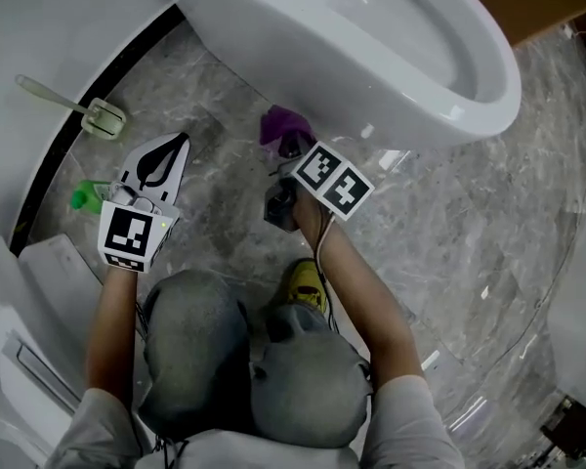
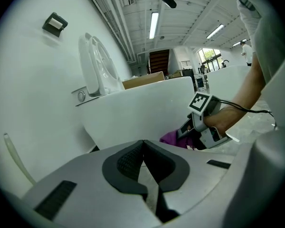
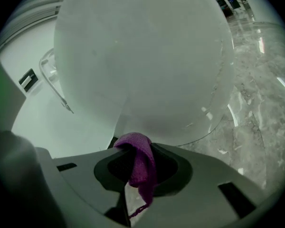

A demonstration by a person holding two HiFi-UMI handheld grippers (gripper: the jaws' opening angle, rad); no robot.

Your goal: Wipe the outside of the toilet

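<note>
Pinching a purple cloth [image 3: 141,163] in its jaws just under the side of the toilet [image 1: 273,47], the right gripper [image 1: 291,152] looks early in the wipe, most of the outside seemingly left to do, while the left gripper [image 1: 171,154] hangs clenched on nothing beside it.

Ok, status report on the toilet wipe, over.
Right gripper shut on purple cloth, close under toilet bowl. Left gripper shut, empty, aside. Brush on floor, clear of path.

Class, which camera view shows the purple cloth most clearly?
The right gripper view: the purple cloth hangs close, pinched in the right tongs. The head view shows a small tuft; the left gripper view, a distant sliver.
</note>
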